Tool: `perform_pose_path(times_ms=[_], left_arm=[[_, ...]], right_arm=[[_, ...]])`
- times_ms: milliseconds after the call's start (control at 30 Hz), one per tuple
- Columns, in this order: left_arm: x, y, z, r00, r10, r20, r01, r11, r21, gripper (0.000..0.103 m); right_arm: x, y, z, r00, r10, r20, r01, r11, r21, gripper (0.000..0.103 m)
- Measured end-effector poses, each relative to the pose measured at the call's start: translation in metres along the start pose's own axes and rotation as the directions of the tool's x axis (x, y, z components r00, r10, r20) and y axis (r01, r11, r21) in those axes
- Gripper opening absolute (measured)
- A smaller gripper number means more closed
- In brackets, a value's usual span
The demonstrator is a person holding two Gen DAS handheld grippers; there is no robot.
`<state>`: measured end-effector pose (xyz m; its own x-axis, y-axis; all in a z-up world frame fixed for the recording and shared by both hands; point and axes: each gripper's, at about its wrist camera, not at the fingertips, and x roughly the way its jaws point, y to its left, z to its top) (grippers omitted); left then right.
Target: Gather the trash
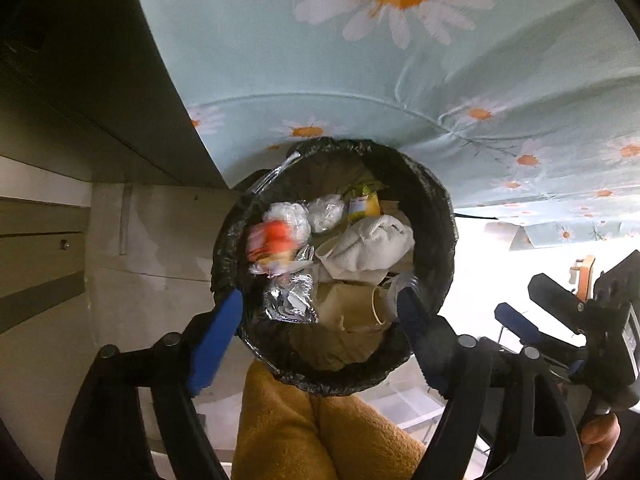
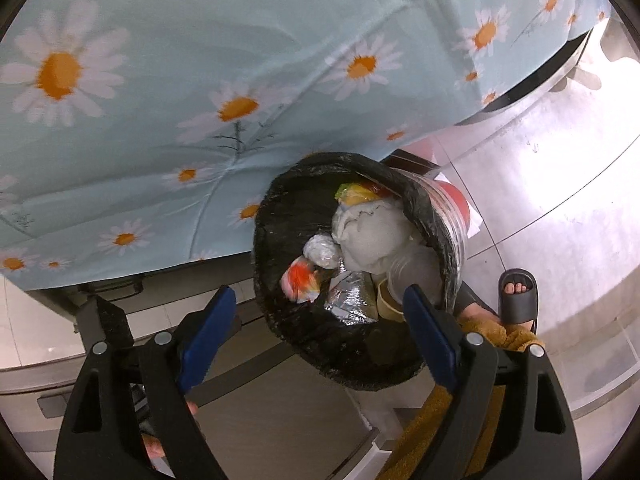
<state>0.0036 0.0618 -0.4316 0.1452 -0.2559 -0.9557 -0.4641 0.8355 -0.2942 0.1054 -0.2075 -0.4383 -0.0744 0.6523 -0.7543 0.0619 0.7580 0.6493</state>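
A round bin with a black liner (image 1: 436,200) stands on the floor below both grippers; it also shows in the right wrist view (image 2: 280,216). Inside lie crumpled white cloth (image 1: 368,248), silver foil (image 1: 290,300), a yellow packet (image 1: 362,202), clear plastic balls (image 1: 326,210) and beige paper. A blurred red and white wrapper (image 1: 272,246) is in the air over the bin, also in the right wrist view (image 2: 302,280). My left gripper (image 1: 316,328) is open and empty above the bin. My right gripper (image 2: 316,320) is open and empty above the bin's near edge.
A bed with a pale blue daisy sheet (image 1: 320,60) stands just behind the bin. A dark cabinet (image 1: 80,80) is at the left. The person's mustard trouser legs (image 1: 312,432) and a sandalled foot (image 2: 518,296) are beside the bin on the tiled floor.
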Motion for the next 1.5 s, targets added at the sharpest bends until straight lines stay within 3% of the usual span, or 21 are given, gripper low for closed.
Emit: perform_pose_path(times_ms=[400, 800, 1000, 1133, 1300, 1367, 1433, 1500], left_arm=[[-0.065, -0.025, -0.031, 0.997, -0.034, 0.064, 0.032, 0.999, 0.036, 0.077], [-0.172, -0.054, -0.061, 0.972, -0.018, 0.235, 0.004, 0.998, 0.059, 0.077], [-0.233, -0.096, -0.074, 0.94, -0.034, 0.341, -0.011, 0.991, 0.131, 0.078], [-0.274, -0.125, -0.085, 0.913, -0.049, 0.405, -0.024, 0.985, 0.173, 0.078], [-0.319, -0.153, -0.097, 0.885, -0.052, 0.463, -0.055, 0.975, 0.216, 0.078], [-0.333, -0.157, -0.102, 0.874, -0.052, 0.483, -0.065, 0.973, 0.221, 0.078], [-0.346, -0.164, -0.108, 0.861, -0.044, 0.508, -0.084, 0.97, 0.226, 0.078], [-0.358, -0.17, -0.114, 0.849, -0.035, 0.528, -0.102, 0.968, 0.229, 0.079]], right_arm=[[-0.071, 0.031, -0.03, 0.999, -0.017, 0.049, 0.024, 0.987, -0.156, 0.085], [-0.169, 0.084, -0.063, 0.989, 0.061, 0.137, -0.01, 0.939, -0.344, 0.085], [-0.238, 0.118, -0.067, 0.956, 0.112, 0.272, 0.025, 0.891, -0.453, 0.085], [-0.282, 0.145, -0.075, 0.92, 0.122, 0.373, 0.106, 0.839, -0.534, 0.089], [-0.321, 0.164, -0.083, 0.878, 0.133, 0.46, 0.178, 0.8, -0.572, 0.09], [-0.337, 0.169, -0.087, 0.862, 0.151, 0.483, 0.194, 0.783, -0.591, 0.095], [-0.355, 0.172, -0.094, 0.832, 0.183, 0.524, 0.212, 0.767, -0.606, 0.095], [-0.367, 0.171, -0.097, 0.815, 0.201, 0.544, 0.224, 0.756, -0.615, 0.096]])
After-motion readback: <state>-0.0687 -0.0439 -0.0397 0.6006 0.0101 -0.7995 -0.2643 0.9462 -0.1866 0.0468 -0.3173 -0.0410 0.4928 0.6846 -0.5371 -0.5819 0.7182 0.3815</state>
